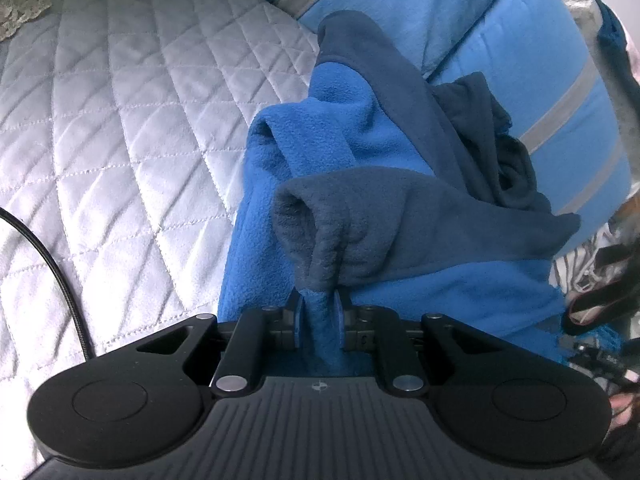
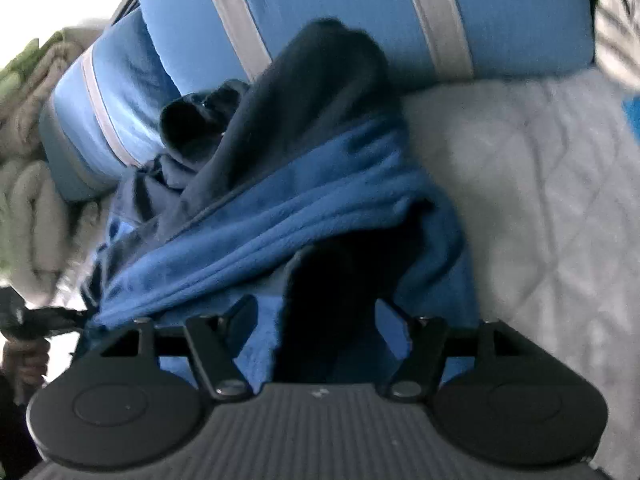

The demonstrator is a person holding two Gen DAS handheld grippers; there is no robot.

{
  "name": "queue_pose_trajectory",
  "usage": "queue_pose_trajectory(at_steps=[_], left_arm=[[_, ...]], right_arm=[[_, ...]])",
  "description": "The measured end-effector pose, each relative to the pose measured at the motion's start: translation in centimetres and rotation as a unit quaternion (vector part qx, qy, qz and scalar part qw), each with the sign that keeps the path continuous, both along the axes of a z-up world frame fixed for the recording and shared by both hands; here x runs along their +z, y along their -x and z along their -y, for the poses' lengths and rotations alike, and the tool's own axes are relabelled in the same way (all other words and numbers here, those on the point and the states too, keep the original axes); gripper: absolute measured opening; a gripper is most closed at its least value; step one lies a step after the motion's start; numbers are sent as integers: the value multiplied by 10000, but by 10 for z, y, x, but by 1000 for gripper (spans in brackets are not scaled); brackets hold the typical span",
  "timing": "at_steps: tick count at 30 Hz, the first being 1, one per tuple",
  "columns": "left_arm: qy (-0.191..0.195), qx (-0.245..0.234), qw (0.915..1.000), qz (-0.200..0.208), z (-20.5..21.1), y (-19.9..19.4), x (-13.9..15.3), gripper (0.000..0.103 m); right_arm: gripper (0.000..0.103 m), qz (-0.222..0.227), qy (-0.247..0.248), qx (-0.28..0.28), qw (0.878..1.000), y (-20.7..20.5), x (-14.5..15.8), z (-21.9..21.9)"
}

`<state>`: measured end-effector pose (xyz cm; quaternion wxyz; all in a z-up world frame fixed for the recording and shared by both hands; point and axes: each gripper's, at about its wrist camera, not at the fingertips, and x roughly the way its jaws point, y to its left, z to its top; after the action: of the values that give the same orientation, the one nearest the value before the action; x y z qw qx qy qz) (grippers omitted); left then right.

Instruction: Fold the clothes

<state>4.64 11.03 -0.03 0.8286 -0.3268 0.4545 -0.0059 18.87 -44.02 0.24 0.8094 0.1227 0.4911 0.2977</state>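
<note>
Item: two-tone fleece garment [image 1: 360,140], bright blue body with navy panels, bunched and hanging above the pale grey quilted bed cover [image 1: 120,120], in front of two light-blue cushions with grey stripes [image 1: 500,40]. My left hand-held gripper [image 1: 319,316] is pinched on a gather of its blue edge just below a navy fold; my right hand-held gripper [image 2: 320,320] has dark fleece lying between its spread-looking linkages, though I cannot tell whether it bites. Handling, as I judge it: keep both holds level, draw the edge taut, lower flat before creasing.
</note>
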Motion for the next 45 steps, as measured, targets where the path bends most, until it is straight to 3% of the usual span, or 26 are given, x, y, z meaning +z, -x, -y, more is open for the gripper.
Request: queue_pose_trajectory(at_steps=[5,6,7,10,13,33,45], left_arm=[[4,-18,10000,-4,-1,1,-1,17],[-2,-24,10000,-5,-1,1,-1,17],[-2,-27,10000,-9,-2,1,-1,17],[-2,-30,10000,-13,-3,1,-1,17],[-7,-32,10000,-16,-3,1,-1,17],[106,28,9998,177,-3,2,4,14],[34,-16,9999,116,-3,-1,1,14]], right_arm=[[76,-524,-527,-763,9943,-8,-29,-1],[66,-599,-741,-878,9916,-9,-33,1],[48,-643,-984,-967,9884,-9,-36,2],[22,-642,-1286,-1094,9836,-7,-38,3],[14,-674,-1254,-1251,9819,-5,-38,6],[11,-650,-1122,-2175,9674,2,-31,31],[11,-413,-935,-2291,9680,2,-27,34]])
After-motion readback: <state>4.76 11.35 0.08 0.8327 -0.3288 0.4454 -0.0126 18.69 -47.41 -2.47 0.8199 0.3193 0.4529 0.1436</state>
